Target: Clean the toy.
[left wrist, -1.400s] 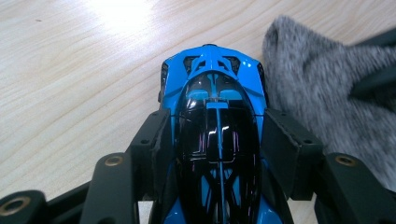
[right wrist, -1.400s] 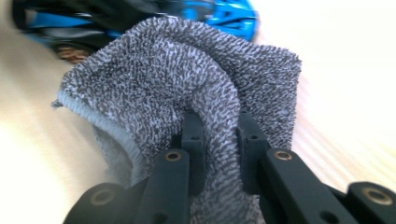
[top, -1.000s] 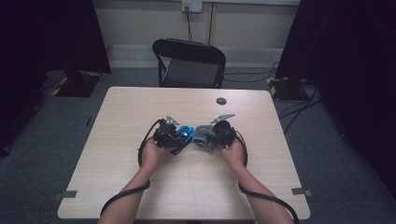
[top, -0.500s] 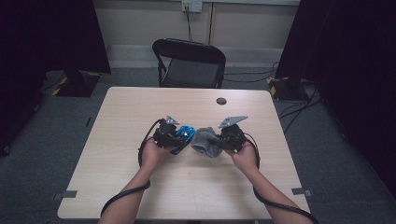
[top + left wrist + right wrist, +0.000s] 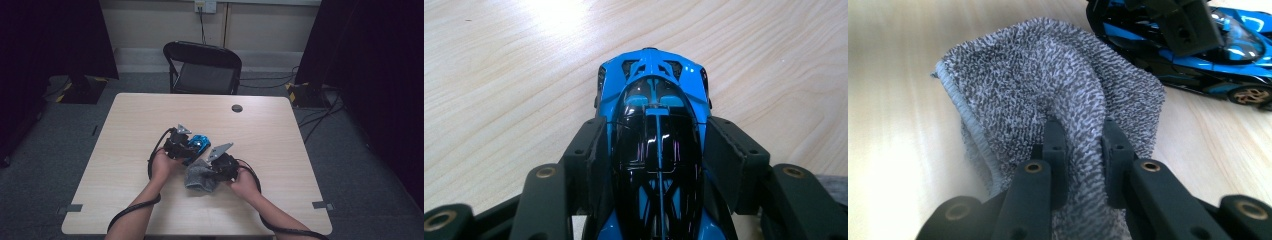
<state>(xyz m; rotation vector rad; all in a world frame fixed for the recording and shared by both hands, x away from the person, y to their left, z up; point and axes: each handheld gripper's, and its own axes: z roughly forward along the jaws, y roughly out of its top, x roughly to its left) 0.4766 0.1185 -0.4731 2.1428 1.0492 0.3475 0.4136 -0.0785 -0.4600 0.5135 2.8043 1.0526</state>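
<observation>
Drawn back toward the near tabletop (image 5: 125,200) edge since a moment ago, right fingers (image 5: 1083,135) pinched tight on grey terry cloth (image 5: 1048,85) now off glossy blue-and-black toy car (image 5: 656,130), itself clamped mid-tabletop by half-open left fingers (image 5: 656,150), likely between wiping strokes.

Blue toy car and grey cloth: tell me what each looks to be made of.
Blue toy car: hard glossy body, probably painted metal or plastic; the black canopy mirrors light sharply. Grey cloth: soft looped terry or microfibre, matt, with a stitched hem; it bunches between the right gripper's jaws. Table: pale wood-grain surface, probably laminate.
</observation>
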